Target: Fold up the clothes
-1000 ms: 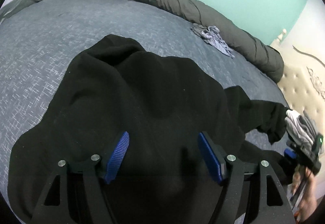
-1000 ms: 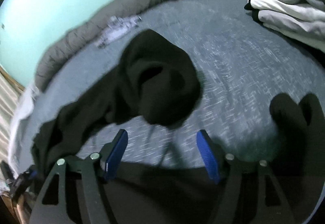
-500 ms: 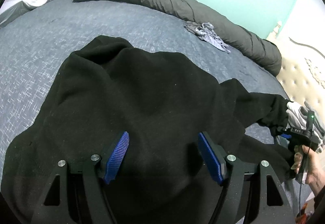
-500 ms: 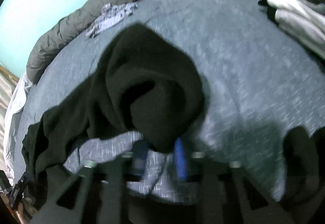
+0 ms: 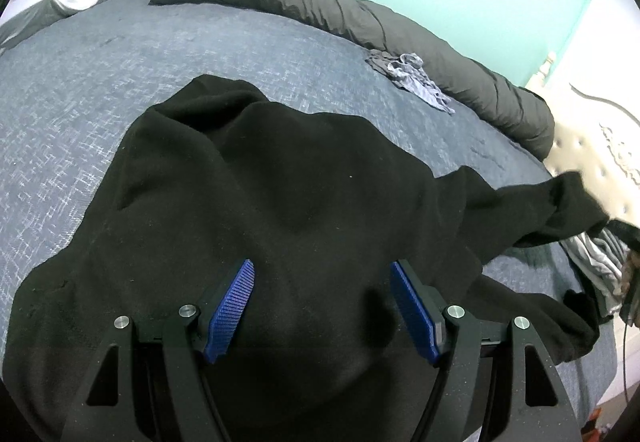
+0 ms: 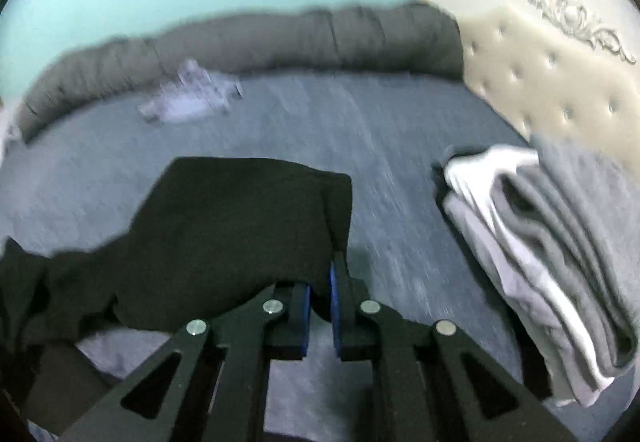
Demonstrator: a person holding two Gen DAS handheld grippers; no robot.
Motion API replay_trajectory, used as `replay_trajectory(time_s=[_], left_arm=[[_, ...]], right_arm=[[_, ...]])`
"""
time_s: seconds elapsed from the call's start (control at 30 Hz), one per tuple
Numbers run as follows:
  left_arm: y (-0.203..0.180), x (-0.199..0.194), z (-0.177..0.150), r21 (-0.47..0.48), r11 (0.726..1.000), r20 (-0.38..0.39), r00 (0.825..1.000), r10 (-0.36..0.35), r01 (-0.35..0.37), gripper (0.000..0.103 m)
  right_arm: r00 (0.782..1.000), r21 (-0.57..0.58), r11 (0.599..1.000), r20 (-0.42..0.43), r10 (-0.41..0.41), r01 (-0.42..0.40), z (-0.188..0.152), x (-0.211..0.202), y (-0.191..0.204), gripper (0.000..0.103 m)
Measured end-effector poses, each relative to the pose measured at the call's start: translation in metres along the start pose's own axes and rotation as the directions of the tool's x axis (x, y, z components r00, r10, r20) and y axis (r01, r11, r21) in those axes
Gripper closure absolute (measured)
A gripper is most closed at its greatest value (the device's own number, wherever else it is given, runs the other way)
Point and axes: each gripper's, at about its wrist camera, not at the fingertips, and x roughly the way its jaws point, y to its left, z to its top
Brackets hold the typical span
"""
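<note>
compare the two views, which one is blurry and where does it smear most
Left wrist view: sharp, weave on the bedspread crisp, fisheye bending at the edges. Right wrist view: motion-smeared, worst on the small crumpled garment and grey bolster; the right gripper stays fairly sharp, shut on the black garment.

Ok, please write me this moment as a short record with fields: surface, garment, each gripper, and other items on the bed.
surface: bed with blue-grey cover
garment: black sweatshirt, spread on the bed, one sleeve pulled out to the side
left gripper: open, above the sweatshirt body, grips nothing
right gripper: jaws have just been closing, now shut on the sleeve end
other items: folded grey and white stack; rolled dark grey duvet; small crumpled grey cloth
</note>
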Motion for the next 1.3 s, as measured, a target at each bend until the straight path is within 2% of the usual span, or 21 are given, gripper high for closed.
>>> replay_trajectory(time_s=[0.07, 0.1, 0.17, 0.23, 0.27, 0.4, 0.5, 0.6, 0.63, 0.67, 0.7, 0.93, 1.0, 1.1, 1.3], left_arm=[[0.002, 0.0, 0.001, -0.006, 1.0, 0.0, 1.0, 0.0, 0.0, 0.029], [0.002, 0.0, 0.001, -0.009, 1.0, 0.001, 1.0, 0.0, 0.0, 0.029], [0.003, 0.0, 0.002, -0.014, 1.0, 0.003, 1.0, -0.002, 0.002, 0.029], [0.003, 0.0, 0.002, -0.016, 1.0, 0.005, 1.0, -0.004, 0.004, 0.029], [0.003, 0.0, 0.002, -0.016, 1.0, 0.005, 1.0, -0.005, 0.005, 0.029], [0.003, 0.001, 0.001, -0.013, 1.0, 0.004, 1.0, -0.003, 0.003, 0.029], [0.003, 0.002, 0.002, -0.018, 1.0, 0.008, 1.0, -0.003, 0.003, 0.029], [0.002, 0.003, 0.003, -0.019, 1.0, 0.007, 1.0, -0.004, 0.005, 0.029], [0.001, 0.003, 0.003, -0.017, 1.0, 0.006, 1.0, -0.004, 0.004, 0.029], [0.001, 0.004, 0.003, -0.015, 1.0, 0.006, 1.0, -0.005, 0.005, 0.029], [0.001, 0.004, 0.003, -0.015, 1.0, 0.007, 1.0, -0.006, 0.006, 0.029], [0.002, 0.003, 0.006, -0.027, 1.0, 0.014, 1.0, -0.012, 0.012, 0.029], [0.002, 0.003, 0.006, -0.028, 1.0, 0.013, 1.0, -0.012, 0.012, 0.029], [-0.001, 0.004, 0.006, -0.024, 1.0, 0.014, 1.0, -0.01, 0.011, 0.029], [-0.004, 0.008, 0.007, -0.018, 1.0, 0.01, 1.0, -0.008, 0.009, 0.029]], right_arm=[[0.995, 0.011, 1.0, -0.099, -0.006, 0.007, -0.013, 0.022, -0.012, 0.091], [0.993, 0.027, 1.0, -0.12, -0.006, 0.009, -0.018, 0.027, -0.016, 0.09], [0.994, 0.074, 0.997, -0.104, 0.018, -0.01, -0.03, 0.026, -0.03, 0.079], [0.997, 0.12, 0.992, -0.066, 0.049, -0.041, -0.037, 0.02, -0.04, 0.063], [0.997, 0.133, 0.99, -0.047, 0.058, -0.051, -0.038, 0.017, -0.044, 0.061], [0.998, 0.127, 0.991, 0.046, 0.037, -0.042, -0.03, 0.002, -0.043, 0.061], [0.991, 0.124, 0.992, 0.133, 0.016, -0.033, -0.023, -0.016, -0.041, 0.061], [0.996, 0.084, 0.996, 0.085, 0.017, -0.025, -0.018, -0.008, -0.037, 0.06], [1.0, 0.074, 0.997, 0.005, 0.027, -0.028, -0.019, 0.004, -0.036, 0.06], [0.994, 0.07, 0.997, -0.101, 0.039, -0.032, -0.024, 0.019, -0.037, 0.06], [0.989, 0.071, 0.997, -0.139, 0.042, -0.032, -0.029, 0.024, -0.04, 0.06], [0.993, 0.208, 0.977, -0.092, 0.076, -0.055, -0.051, 0.008, -0.075, 0.06], [0.992, 0.239, 0.967, -0.07, 0.106, -0.087, -0.048, 0.007, -0.08, 0.059], [0.988, 0.262, 0.959, -0.077, 0.137, -0.112, -0.04, 0.02, -0.077, 0.04], [0.98, 0.268, 0.956, -0.121, 0.158, -0.121, -0.032, 0.061, -0.061, 0.038]])
